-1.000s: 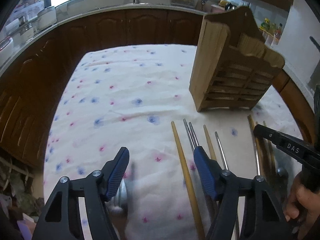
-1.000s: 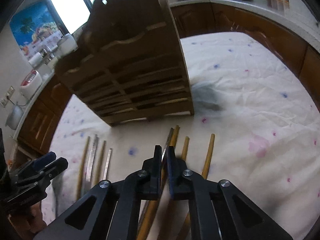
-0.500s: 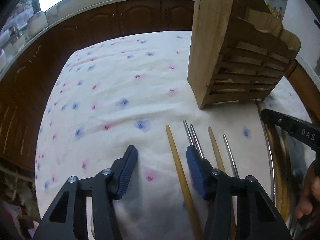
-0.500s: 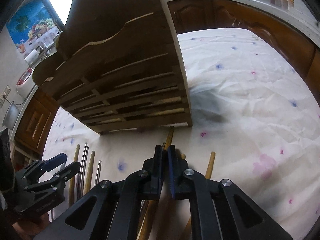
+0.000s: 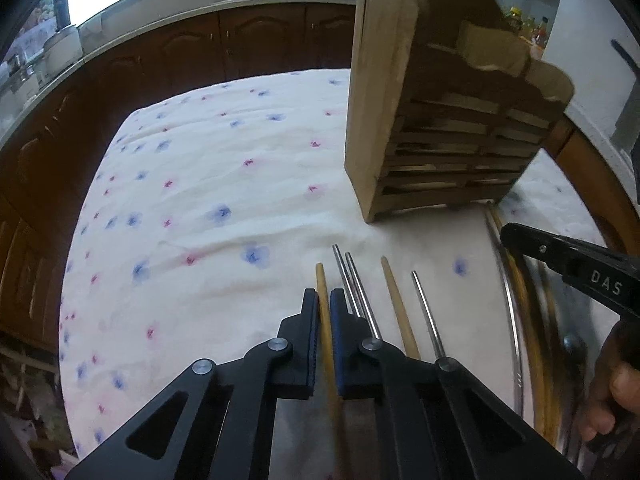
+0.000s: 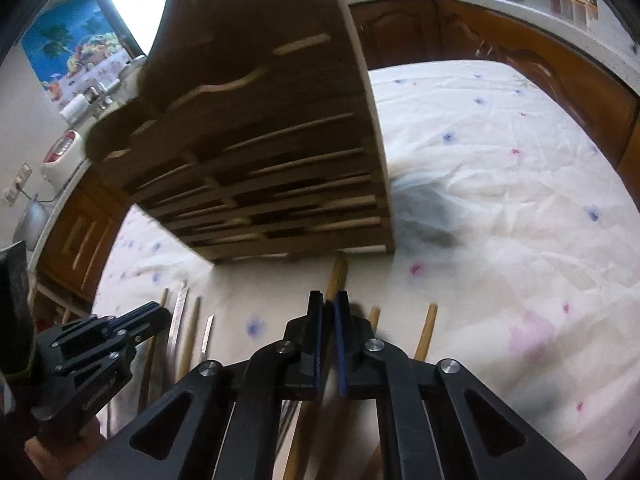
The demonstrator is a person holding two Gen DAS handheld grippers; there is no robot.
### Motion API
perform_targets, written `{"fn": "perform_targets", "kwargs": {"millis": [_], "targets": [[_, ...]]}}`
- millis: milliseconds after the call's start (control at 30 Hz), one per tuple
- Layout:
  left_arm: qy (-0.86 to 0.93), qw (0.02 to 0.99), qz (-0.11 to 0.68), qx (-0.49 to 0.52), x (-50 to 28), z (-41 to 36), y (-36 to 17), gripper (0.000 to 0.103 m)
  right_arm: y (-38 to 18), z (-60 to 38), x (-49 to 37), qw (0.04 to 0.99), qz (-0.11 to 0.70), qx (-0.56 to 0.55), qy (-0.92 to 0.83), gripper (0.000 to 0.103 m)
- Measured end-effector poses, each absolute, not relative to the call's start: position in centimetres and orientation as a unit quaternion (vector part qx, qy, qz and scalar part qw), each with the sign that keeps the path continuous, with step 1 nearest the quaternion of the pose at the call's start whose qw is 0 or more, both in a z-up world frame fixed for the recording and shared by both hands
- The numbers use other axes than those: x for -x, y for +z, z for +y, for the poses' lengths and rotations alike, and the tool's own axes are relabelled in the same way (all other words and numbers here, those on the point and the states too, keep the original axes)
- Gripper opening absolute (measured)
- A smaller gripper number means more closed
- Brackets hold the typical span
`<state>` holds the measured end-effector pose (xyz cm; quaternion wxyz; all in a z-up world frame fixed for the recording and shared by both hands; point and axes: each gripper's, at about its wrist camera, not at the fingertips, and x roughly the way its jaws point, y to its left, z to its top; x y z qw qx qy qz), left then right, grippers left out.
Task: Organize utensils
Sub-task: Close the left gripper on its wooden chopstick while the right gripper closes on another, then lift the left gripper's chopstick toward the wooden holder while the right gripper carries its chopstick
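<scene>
A wooden slatted utensil rack (image 5: 436, 120) stands on the flowered cloth; it fills the upper middle of the right wrist view (image 6: 260, 140). Several wooden and metal chopsticks lie in a row in front of it. My left gripper (image 5: 325, 300) is shut on a wooden chopstick (image 5: 320, 276), the leftmost of the row. A pair of metal chopsticks (image 5: 348, 276) lies just to its right. My right gripper (image 6: 328, 304) is shut on a wooden chopstick (image 6: 338, 276) whose tip points at the rack's base. The right gripper also shows in the left wrist view (image 5: 568, 264).
More wooden chopsticks (image 6: 426, 328) lie right of my right gripper, others (image 6: 192, 320) lie to its left. The cloth-covered table (image 5: 200, 200) spreads left of the rack. Dark wooden cabinets (image 5: 180, 60) and a counter surround the table.
My left gripper has closed from wide open onto the leftmost wooden chopstick. My right gripper stayed shut and moved closer to the rack.
</scene>
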<state>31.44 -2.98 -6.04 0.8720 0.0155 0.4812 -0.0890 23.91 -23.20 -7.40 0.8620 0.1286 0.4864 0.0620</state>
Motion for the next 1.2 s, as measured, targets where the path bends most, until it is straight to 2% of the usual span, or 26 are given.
{"fn": "perform_targets", "kwargs": {"millis": [633,900,1200], "targets": [[-0.135,0.915,0.376,0.06,-20.0,2.7,4.5,0.004,1.5,-22.7,-16.9,0.907,0.375,-0.149,0.125,0.004],[-0.148,0.927,0.338,0.068,-15.6,3.3,7.6,0.004,5.3,-22.4,-14.1,0.926,0.323,-0.136,0.137,0.003],[-0.16,0.932,0.317,0.075,-13.9,3.5,9.3,0.004,6.7,-23.1,-12.8,0.935,0.297,-0.136,0.135,0.0]]}}
